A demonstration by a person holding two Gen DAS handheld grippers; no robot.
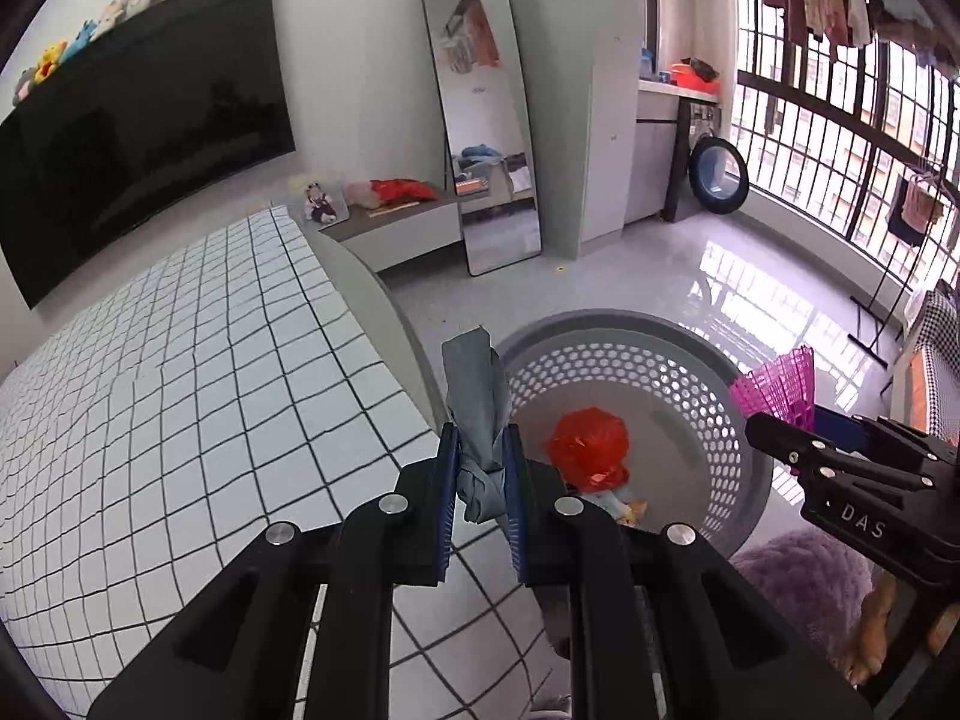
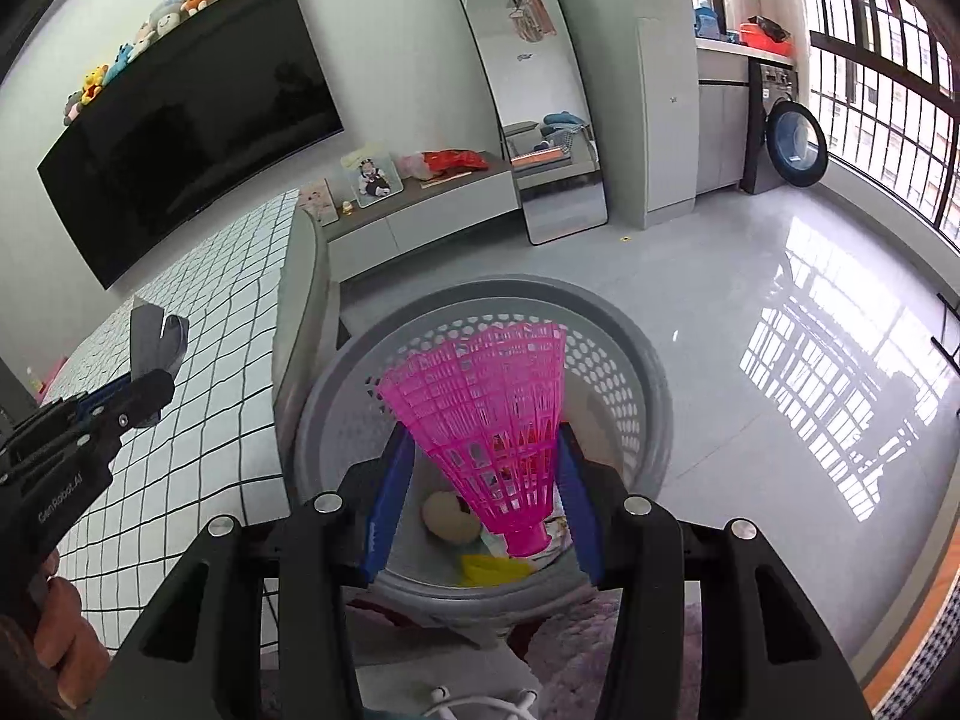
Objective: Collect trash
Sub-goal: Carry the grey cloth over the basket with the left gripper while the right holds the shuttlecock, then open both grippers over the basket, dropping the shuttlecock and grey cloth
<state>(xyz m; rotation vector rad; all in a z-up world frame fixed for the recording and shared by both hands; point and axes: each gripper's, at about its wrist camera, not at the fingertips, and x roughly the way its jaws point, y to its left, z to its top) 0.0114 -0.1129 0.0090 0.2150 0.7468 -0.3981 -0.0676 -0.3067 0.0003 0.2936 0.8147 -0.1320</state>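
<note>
Looking from left to right: a flat black TV hangs on the pale wall, with small plush toys lined along its top edge. Below it lies a bed in a smooth white cover printed with a thin black grid; its padded grey end curves down to the floor.

At the bed's corner, the left gripper has its blue ribbed pads pressed tight on a crumpled grey wrapper, a limp, twisted strip that stands up above the jaws. It is held over the bed's edge, just beside the basket.

That basket is round, grey plastic, its wall punched with rows of small holes, and it stands on glossy grey floor tiles. Inside lie a scrunched red bag, a pale rounded lump and yellow scraps; the gripper bodies partly hide these, so they are hard to identify.

The right gripper holds a pink shuttlecock, a flared cone of open plastic mesh, cork end down, directly above the basket. Its blue pads sit at a narrow gap against the cone's sides.

Behind stand a low cabinet, a tall leaning mirror, and a washer with its round door open. At far right, barred windows cast bright reflections on the tiles. A fuzzy purple rug is cut off at the bottom.
</note>
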